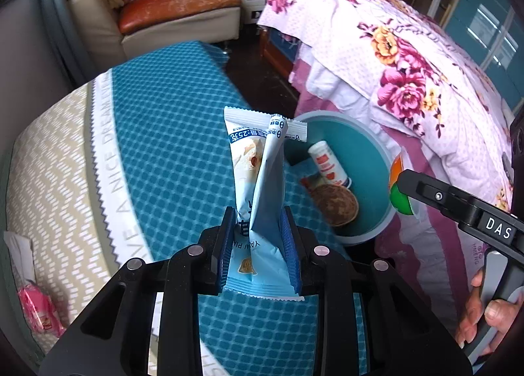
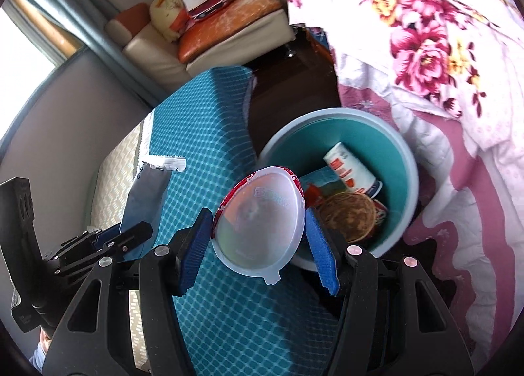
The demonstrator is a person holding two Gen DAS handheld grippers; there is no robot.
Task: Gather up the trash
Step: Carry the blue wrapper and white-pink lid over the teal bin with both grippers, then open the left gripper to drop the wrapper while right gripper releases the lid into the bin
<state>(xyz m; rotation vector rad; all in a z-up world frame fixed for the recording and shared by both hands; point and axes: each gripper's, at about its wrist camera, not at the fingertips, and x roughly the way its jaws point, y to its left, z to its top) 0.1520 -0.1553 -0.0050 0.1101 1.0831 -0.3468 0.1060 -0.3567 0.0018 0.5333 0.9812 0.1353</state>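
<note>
Two hand-held grippers carry trash above a worktop (image 1: 170,134) covered in a teal chequered cloth. The left hand-held gripper (image 1: 258,245) is closed tight on a pale blue snack wrapper (image 1: 258,166), its blue pads (image 1: 226,251) pinching the packet near its lower end so that the crimped top stands upright over the cloth. The right hand-held gripper (image 2: 258,245) stands about half open, its pads pressed on the opposite edges of a clear plastic lid (image 2: 258,222) with a red rim, held tilted over the worktop's right edge. Just beyond that edge, on the dark floor between the worktop and a bed draped in a floral quilt (image 2: 425,48), sits a round teal waste bin (image 2: 406,160). Inside it lie a white and red paper cup (image 2: 353,170), a brown round bowl (image 2: 347,215) and a printed packet (image 2: 317,186). A person's hand (image 1: 488,313) grips the right tool's handle. A cream sofa (image 1: 183,12) with an orange cushion stands past the worktop's far end.
</note>
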